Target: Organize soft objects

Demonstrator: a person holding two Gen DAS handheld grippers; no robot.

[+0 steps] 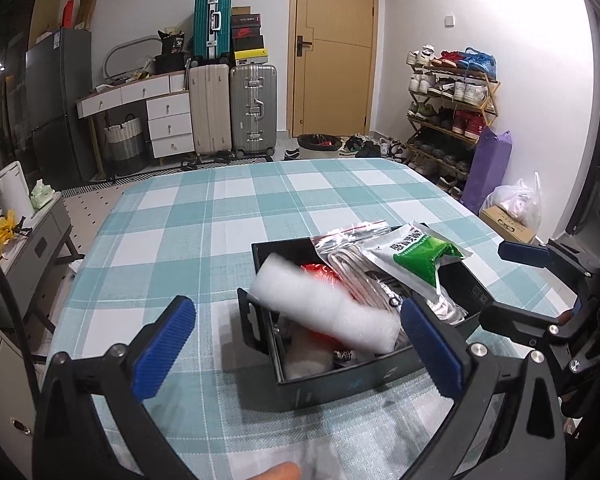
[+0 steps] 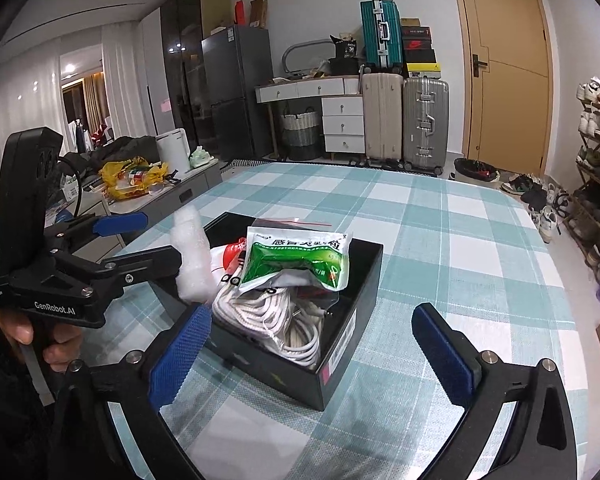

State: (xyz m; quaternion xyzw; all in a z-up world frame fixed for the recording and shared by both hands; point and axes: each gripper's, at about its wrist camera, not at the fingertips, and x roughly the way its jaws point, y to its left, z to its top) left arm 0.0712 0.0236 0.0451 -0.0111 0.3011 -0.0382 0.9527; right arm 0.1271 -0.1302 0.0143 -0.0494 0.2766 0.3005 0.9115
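White foam block lies tilted across the black box on our checked bench, between the blue pads of our left tool, spread wide, released. Our right tool likewise stands released before the box. Only the right view shows us the coiled white cable bag beneath the green sachet; the left shows red packaging.
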